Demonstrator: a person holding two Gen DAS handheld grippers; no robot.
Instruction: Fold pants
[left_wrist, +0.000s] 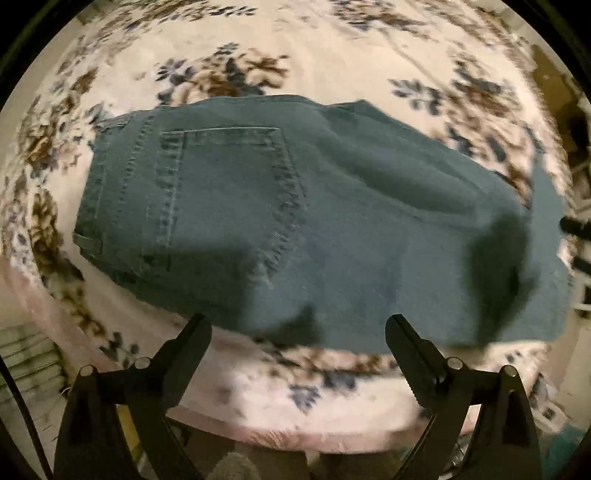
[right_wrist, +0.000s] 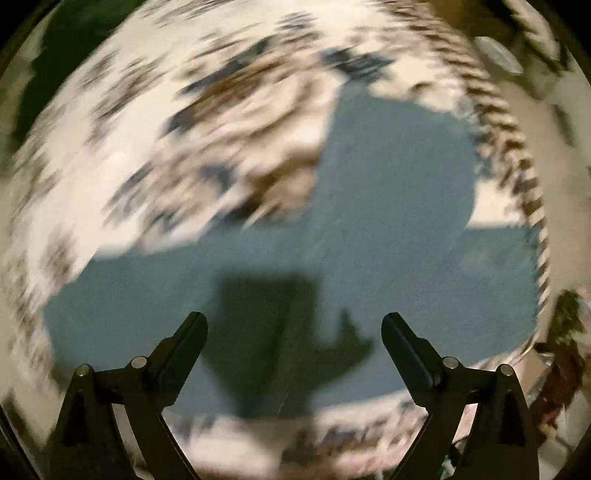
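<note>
**A:** Left wrist view: where are the pants?

**B:** The pants, blue-green denim, lie flat on a floral blanket, waistband to the left, legs running off right. A back pocket faces up, stitched shut-looking; whether anything is in it cannot be told.

**A:** And the claw?

**B:** The left gripper hangs just above the pants' near edge, jaws spread wide, nothing between them. A shadow crosses the fabric toward the right.

**A:** Right wrist view?

**B:** Heavily blurred. The pants show as a plain blue mass on the same blanket, one part stretching away, another crossing the picture sideways.

**A:** The claw there?

**B:** The right gripper hovers over the cloth, jaws wide, holding nothing. Its shadow falls on the denim between the fingers.
</note>
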